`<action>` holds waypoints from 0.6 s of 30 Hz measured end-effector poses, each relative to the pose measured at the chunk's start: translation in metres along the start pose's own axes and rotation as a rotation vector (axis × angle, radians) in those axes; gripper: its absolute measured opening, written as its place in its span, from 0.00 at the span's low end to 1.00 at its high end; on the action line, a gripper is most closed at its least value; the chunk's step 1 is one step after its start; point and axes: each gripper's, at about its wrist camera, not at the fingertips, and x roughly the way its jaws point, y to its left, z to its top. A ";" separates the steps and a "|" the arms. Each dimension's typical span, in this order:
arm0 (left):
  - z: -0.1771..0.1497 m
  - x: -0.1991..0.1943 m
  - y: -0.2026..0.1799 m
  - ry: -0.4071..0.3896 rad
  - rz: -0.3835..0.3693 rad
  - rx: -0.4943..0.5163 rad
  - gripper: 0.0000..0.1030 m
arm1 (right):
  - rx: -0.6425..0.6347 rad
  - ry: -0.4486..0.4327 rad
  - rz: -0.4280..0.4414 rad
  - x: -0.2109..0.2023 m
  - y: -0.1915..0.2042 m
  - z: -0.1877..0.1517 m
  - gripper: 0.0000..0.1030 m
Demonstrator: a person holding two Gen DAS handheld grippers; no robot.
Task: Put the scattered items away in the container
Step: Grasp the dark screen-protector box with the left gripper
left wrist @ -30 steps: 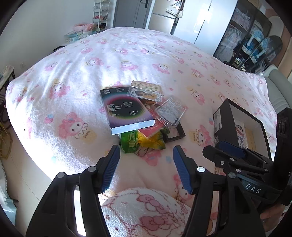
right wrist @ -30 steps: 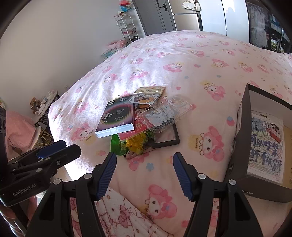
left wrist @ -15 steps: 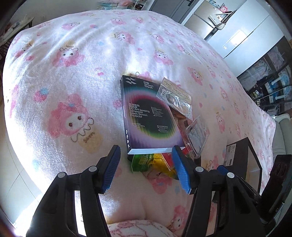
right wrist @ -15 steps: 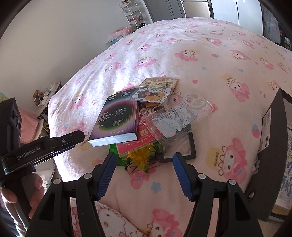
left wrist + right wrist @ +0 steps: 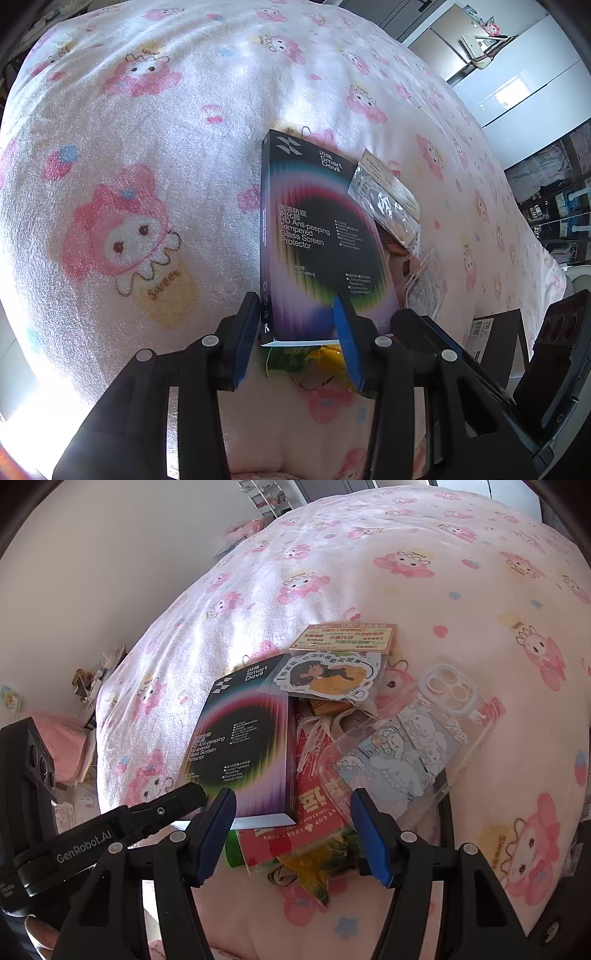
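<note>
While my left tool (image 5: 301, 332) drops closer to the pile than it was a moment ago, its jaws are closing around the near end of the black screen protector box (image 5: 317, 240). One blue pad sits at the box's left edge and the other lies over its top face. I cannot tell if they press on it yet.

My right tool (image 5: 293, 830) has come lower too. It hangs wide with nothing in it, over the red packet (image 5: 317, 812) and the yellow wrapper (image 5: 314, 867). The clear phone case (image 5: 406, 753) and the sticker bag (image 5: 332, 675) lie just behind.

All these things lie in one heap on the pink bed cover (image 5: 147, 147). The black container (image 5: 495, 339) waits at the right, with its inside hidden from me. I think the box goes first.
</note>
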 end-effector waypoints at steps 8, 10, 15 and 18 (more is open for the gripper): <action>-0.002 -0.004 -0.003 0.033 -0.011 0.029 0.34 | -0.031 0.045 0.079 0.008 0.008 -0.001 0.43; -0.004 -0.005 -0.003 0.042 -0.012 0.031 0.34 | -0.050 0.049 0.070 0.007 0.010 -0.005 0.42; -0.013 -0.015 -0.004 0.063 -0.017 0.062 0.34 | -0.062 0.074 0.088 -0.003 0.010 -0.013 0.42; -0.017 -0.020 0.001 0.069 -0.037 0.074 0.34 | -0.055 0.087 0.134 -0.014 0.007 -0.023 0.42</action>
